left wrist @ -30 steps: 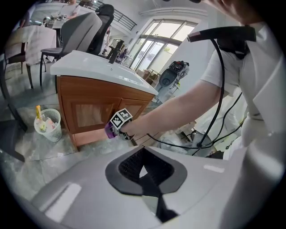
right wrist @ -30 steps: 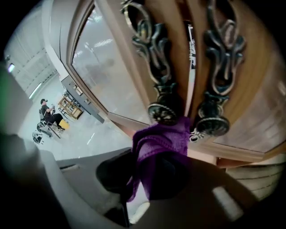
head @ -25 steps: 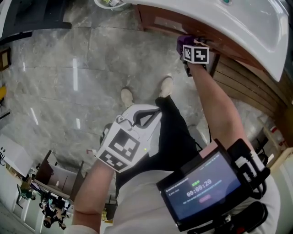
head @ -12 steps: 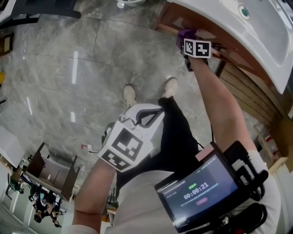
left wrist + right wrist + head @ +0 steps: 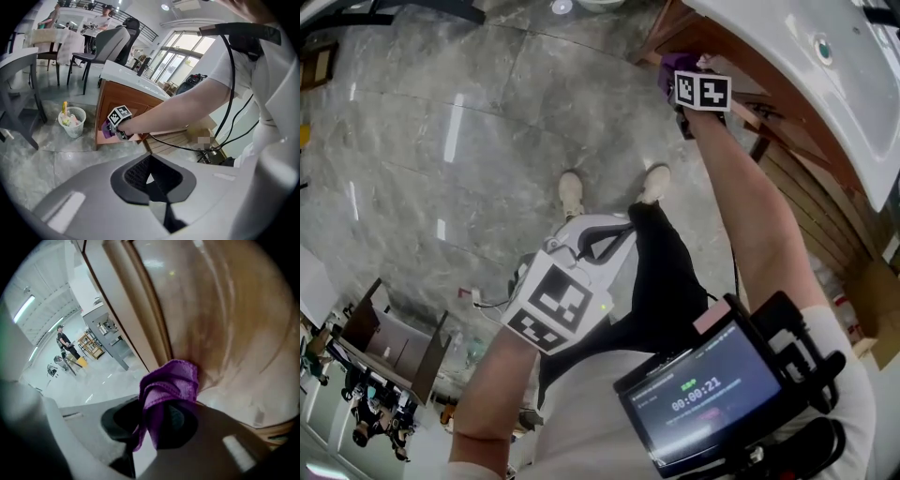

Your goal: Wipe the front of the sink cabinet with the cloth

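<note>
My right gripper [image 5: 678, 70] is shut on a purple cloth [image 5: 169, 383] and presses it flat against the brown wooden front of the sink cabinet [image 5: 220, 319]. In the head view the cloth [image 5: 671, 67] shows beside the marker cube, just under the white basin [image 5: 806, 66]. The left gripper view shows the same cloth [image 5: 106, 131] against the cabinet [image 5: 112, 101] from afar. My left gripper [image 5: 553, 298] hangs low by my waist, away from the cabinet; its jaws are shut with nothing between them [image 5: 154, 180].
A grey marble floor [image 5: 441, 141] spreads to the left of the cabinet. A small wastebasket [image 5: 72, 121] stands by the cabinet's far side. Wooden slats [image 5: 811, 206] run below the basin to the right. Chairs [image 5: 101, 44] and people stand in the background.
My right gripper with the cloth has slid a little along the cabinet front, toward its left edge. The left gripper has stayed by my waist.
</note>
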`<state>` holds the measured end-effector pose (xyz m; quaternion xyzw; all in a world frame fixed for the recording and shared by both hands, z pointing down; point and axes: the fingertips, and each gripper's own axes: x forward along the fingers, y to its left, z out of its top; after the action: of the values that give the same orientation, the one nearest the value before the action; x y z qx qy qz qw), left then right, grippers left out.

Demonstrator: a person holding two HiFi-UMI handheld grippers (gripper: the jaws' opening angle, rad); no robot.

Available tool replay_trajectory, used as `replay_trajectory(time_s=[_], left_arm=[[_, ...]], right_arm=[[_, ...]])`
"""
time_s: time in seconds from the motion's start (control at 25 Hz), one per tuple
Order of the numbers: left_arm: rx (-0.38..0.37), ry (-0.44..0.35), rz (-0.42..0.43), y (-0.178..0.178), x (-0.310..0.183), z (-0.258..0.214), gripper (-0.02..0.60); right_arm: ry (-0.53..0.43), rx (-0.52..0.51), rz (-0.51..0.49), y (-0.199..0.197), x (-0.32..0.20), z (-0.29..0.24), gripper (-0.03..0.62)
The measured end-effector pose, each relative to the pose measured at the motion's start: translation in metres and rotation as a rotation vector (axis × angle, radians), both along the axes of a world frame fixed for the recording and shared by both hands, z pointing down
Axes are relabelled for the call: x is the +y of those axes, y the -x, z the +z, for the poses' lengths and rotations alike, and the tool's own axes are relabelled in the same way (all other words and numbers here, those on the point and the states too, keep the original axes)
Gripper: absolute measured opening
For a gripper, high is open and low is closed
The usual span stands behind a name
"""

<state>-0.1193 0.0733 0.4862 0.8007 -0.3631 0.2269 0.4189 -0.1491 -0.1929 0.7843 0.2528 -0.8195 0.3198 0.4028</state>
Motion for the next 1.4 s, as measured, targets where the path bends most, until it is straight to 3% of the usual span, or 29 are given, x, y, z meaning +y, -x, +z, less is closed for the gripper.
replay_trajectory(time_s=[0.6, 0.88, 1.2, 1.4], left_arm=[[-0.001, 0.002, -0.076, 0.047, 0.036, 0.001, 0.006], [0.002, -0.002, -0.095, 0.064, 0.058, 0.0, 0.006], [0.011, -0.023, -0.102, 0.095, 0.069, -0.025, 0.006], [0.017, -0.051, -0.093, 0.096, 0.067, -0.047, 0.006]], right_arm=[[-0.026, 0.027, -0.113, 0.06, 0.013, -0.003, 0.082], [-0.043, -0.037, -0.135, 0.09, 0.024, -0.019, 0.082], [-0.069, -0.115, -0.196, 0.143, 0.051, -0.071, 0.081], [-0.068, -0.139, -0.221, 0.137, 0.085, -0.114, 0.082]])
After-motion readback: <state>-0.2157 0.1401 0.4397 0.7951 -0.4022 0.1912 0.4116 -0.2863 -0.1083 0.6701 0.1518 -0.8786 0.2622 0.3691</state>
